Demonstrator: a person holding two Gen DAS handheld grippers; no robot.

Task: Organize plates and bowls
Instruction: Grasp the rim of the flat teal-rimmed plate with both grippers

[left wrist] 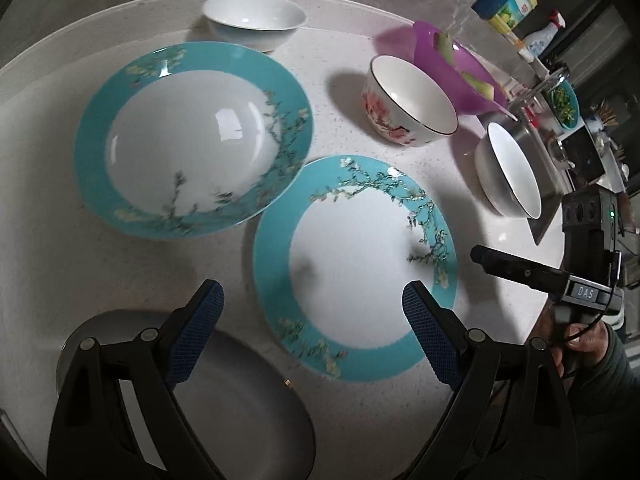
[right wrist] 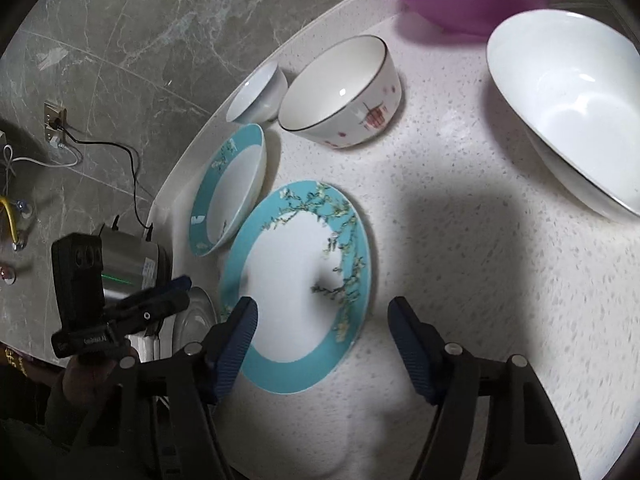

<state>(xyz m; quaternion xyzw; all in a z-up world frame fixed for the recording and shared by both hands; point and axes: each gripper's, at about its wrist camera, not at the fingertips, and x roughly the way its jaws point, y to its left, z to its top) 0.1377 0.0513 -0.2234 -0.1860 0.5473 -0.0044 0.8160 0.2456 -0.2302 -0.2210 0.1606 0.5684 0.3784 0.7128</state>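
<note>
White speckled countertop (left wrist: 360, 128), rounded edge, grey marbled wall behind. Largest dish: deep teal-rimmed plate with blossom branches (left wrist: 192, 136), far left in the left wrist view. Just beside it, rims close or touching (cannot tell), a flatter teal-rimmed plate with the same pattern (left wrist: 356, 268), nearest both grippers. Plain grey plate (left wrist: 240, 392) at the near edge, partly under the left gripper. Purple plastic basin (left wrist: 452, 76) holding green vegetable pieces, at the back near the sink. Large white bowl with thin dark rim (right wrist: 568, 108), right side, apart from the plates. Floral bowl with red print (left wrist: 408, 104) in front of the basin. Small plain white bowl (left wrist: 254, 18) at the back, behind the deep plate.

Left gripper (left wrist: 312, 320): jaws spread wide, nothing between the pads, hanging over the flat plate's left rim and the grey plate. Right gripper (right wrist: 322, 336): jaws apart, holding nothing, above the flat plate's near edge. No dishes stacked.
</note>
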